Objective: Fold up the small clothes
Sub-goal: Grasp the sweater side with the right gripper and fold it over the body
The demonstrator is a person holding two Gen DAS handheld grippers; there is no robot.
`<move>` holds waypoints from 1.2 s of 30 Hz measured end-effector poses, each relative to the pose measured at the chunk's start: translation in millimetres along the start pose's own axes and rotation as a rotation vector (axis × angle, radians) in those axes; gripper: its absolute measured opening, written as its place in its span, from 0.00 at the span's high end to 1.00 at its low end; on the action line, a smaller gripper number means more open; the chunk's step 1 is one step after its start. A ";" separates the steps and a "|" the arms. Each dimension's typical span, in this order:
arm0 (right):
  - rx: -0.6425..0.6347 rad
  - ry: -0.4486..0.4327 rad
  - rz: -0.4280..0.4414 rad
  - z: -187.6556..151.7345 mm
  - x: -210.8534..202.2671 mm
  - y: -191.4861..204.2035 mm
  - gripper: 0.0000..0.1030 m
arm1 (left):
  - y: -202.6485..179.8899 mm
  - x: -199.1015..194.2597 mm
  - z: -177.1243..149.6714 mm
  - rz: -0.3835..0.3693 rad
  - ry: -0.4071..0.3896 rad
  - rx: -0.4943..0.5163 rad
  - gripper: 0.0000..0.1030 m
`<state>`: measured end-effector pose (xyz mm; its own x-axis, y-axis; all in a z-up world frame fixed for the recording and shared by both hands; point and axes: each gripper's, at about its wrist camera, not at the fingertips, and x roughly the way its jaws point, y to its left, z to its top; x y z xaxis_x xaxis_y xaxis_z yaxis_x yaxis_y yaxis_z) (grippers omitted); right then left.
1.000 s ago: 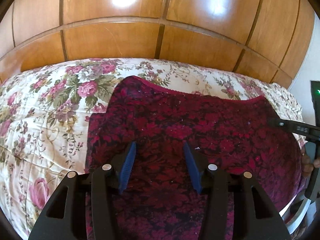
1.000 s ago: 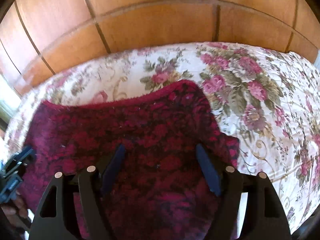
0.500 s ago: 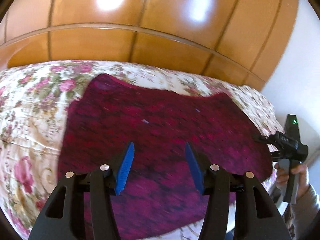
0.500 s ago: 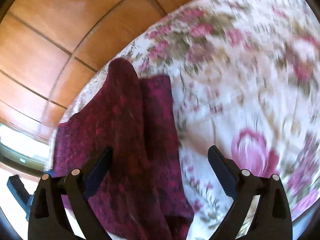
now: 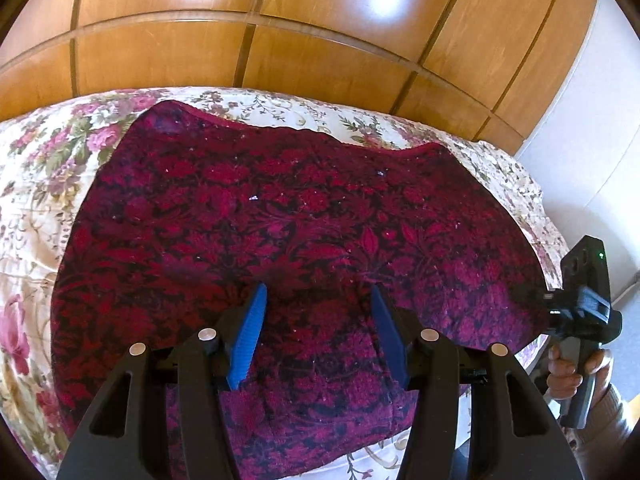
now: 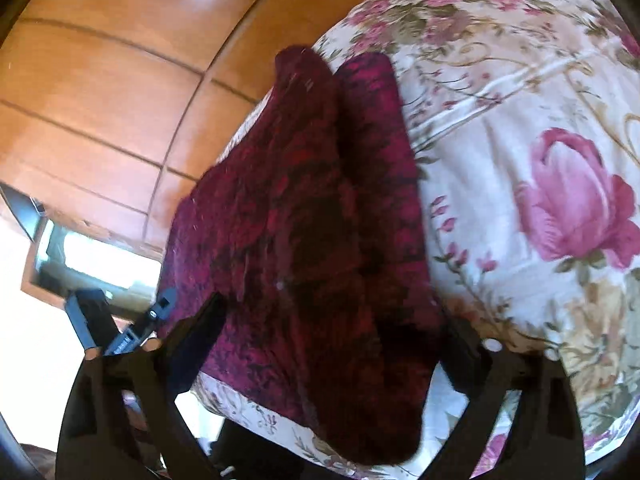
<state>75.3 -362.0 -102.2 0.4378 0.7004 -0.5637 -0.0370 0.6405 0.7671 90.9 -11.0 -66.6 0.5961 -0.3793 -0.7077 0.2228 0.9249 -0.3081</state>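
A dark red floral garment point(image 5: 304, 216) lies spread flat on the flowered bedspread point(image 5: 44, 184). Over its near part hovers my left gripper point(image 5: 317, 292), blue pads point(image 5: 250, 332) apart and open, nothing pinched between them. My right gripper point(image 5: 548, 308), held in a hand, sits at the garment's right edge. In the right wrist view that edge of the garment point(image 6: 312, 216) runs up between the fingers of my right gripper point(image 6: 328, 312). Its jaws are closing around the cloth, and I see no firm pinch. The cloth partly hides the right finger.
A glossy wooden panelled wall point(image 5: 320, 40) stands behind the bed. A white wall point(image 5: 600, 140) rises at the right. The bedspread point(image 6: 540, 160) stretches wide beside the garment. The bed's near edge is close under both grippers. Part of the left gripper point(image 6: 156, 312) shows at lower left.
The right gripper rolled, dropped and swung to the garment's side edge; its jaws spread wide, then narrowed around the cloth. The left gripper shifted sideways over the garment, still open.
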 end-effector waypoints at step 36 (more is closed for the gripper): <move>-1.105 -0.037 -0.354 -131.8 123.9 296.4 0.74 | 176.0 -118.2 -0.1 -0.344 -0.235 -0.455 0.57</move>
<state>0.1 -43.9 15.0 0.6061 0.4289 -0.6698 -0.6633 0.7374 -0.1280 59.6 196.6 -37.2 0.7142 -0.5904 -0.3759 0.1124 0.6268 -0.7710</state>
